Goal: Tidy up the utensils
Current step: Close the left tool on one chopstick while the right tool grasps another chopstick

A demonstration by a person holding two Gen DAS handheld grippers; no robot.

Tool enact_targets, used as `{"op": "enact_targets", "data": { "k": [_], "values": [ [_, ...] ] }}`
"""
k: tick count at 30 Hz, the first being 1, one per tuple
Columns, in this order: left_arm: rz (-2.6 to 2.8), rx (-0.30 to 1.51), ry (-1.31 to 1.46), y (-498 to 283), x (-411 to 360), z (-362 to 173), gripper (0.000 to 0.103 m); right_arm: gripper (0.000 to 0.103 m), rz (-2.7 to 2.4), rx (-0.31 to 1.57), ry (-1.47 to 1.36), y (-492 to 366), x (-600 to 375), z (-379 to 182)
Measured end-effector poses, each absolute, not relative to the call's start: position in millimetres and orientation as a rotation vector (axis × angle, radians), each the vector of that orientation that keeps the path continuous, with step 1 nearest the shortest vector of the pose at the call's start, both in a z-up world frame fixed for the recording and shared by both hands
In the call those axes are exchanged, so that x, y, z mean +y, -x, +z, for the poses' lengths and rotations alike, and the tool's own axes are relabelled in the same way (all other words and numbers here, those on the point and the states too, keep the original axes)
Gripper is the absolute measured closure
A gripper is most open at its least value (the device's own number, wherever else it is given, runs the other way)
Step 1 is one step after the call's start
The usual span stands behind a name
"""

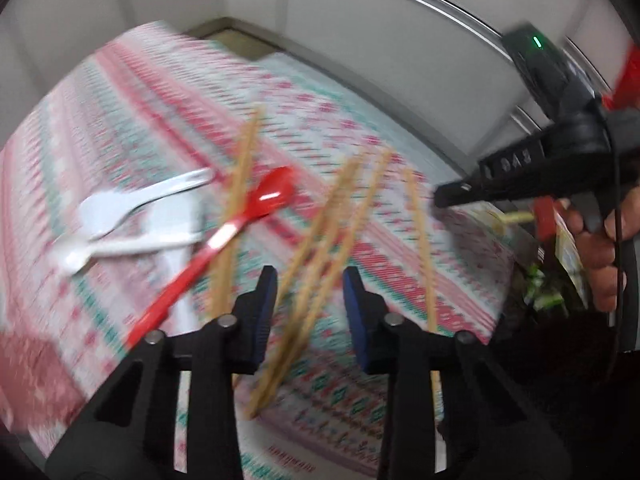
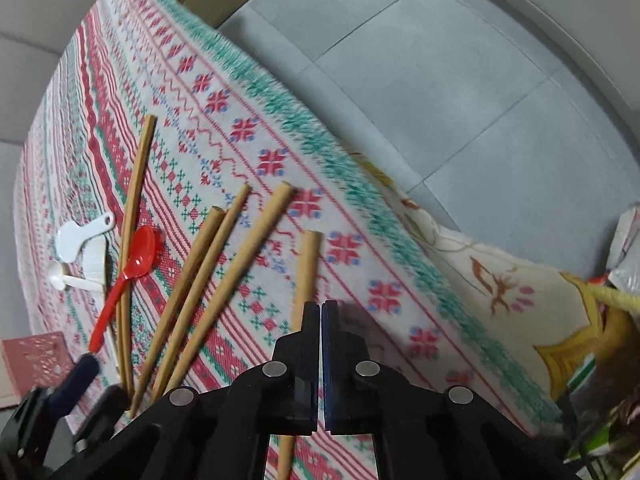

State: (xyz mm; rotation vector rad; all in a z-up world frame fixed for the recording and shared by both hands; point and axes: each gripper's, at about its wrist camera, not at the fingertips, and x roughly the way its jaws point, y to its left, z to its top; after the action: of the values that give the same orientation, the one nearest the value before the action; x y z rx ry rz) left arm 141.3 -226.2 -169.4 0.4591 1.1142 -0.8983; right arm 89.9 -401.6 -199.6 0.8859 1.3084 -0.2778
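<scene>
Several wooden chopsticks (image 1: 320,248) lie scattered on the patterned tablecloth (image 1: 120,128), with a red plastic spoon (image 1: 256,208) and white plastic spoons (image 1: 120,208) to their left. My left gripper (image 1: 310,280) is open, its jaws hovering above a bundle of chopsticks. The view is motion-blurred. In the right wrist view the chopsticks (image 2: 208,280), red spoon (image 2: 136,264) and white spoons (image 2: 80,240) lie on the cloth. My right gripper (image 2: 321,308) is shut and empty, just over one chopstick (image 2: 306,272). It also shows in the left wrist view (image 1: 452,196) at the right.
A pink perforated container (image 2: 32,360) sits at the table's left edge. The cloth's fringed edge (image 2: 320,140) drops to a grey tiled floor (image 2: 460,80). Cushions and packages (image 2: 580,340) lie to the right. White cabinet walls (image 1: 400,40) stand behind.
</scene>
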Motion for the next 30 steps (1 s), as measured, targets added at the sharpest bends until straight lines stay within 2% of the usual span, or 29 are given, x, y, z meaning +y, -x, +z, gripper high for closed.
{"op": "enact_targets", "data": {
  "k": [8,9,11,12,13,17,20,22,30],
  "values": [
    [-1.051,1.089,-0.603,-140.5,-288.5,-185.4,0.078,0.099,-0.294,1.291,-0.997,-76.0,-416.6,-198.8],
    [-1.06,1.087,-0.619,-141.5,-294.8,-187.9,0.078,0.096,-0.302,1.285,-0.986,-75.7,-417.5,-195.0],
    [-1.07,1.089,-0.652,-143.4,-307.6,-193.1,0.078,0.086,-0.319,1.278,-0.952,-73.7,-420.9,-188.1],
    [-1.076,1.095,-0.66,-144.9,-313.1,-195.6,0.078,0.077,-0.325,1.275,-0.944,-72.7,-421.6,-186.1],
    [-1.077,1.099,-0.666,-146.0,-317.0,-197.4,0.078,0.074,-0.33,1.275,-0.938,-73.3,-422.3,-185.8],
    [-1.063,1.113,-0.693,-154.2,-334.2,-206.1,0.082,0.074,-0.349,1.283,-0.936,-71.6,-427.0,-186.9],
    [-1.037,1.118,-0.659,-159.6,-341.7,-207.2,0.093,0.073,-0.36,1.287,-0.939,-71.9,-429.6,-188.8],
    [-1.02,1.141,-0.619,-165.6,-345.3,-208.1,0.095,0.07,-0.362,1.285,-0.942,-71.8,-429.5,-188.7],
    [-0.906,1.138,-0.546,-179.0,-305.9,-191.0,0.095,0.067,-0.319,1.302,-0.899,-84.0,-413.7,-188.1]
  ]
}}
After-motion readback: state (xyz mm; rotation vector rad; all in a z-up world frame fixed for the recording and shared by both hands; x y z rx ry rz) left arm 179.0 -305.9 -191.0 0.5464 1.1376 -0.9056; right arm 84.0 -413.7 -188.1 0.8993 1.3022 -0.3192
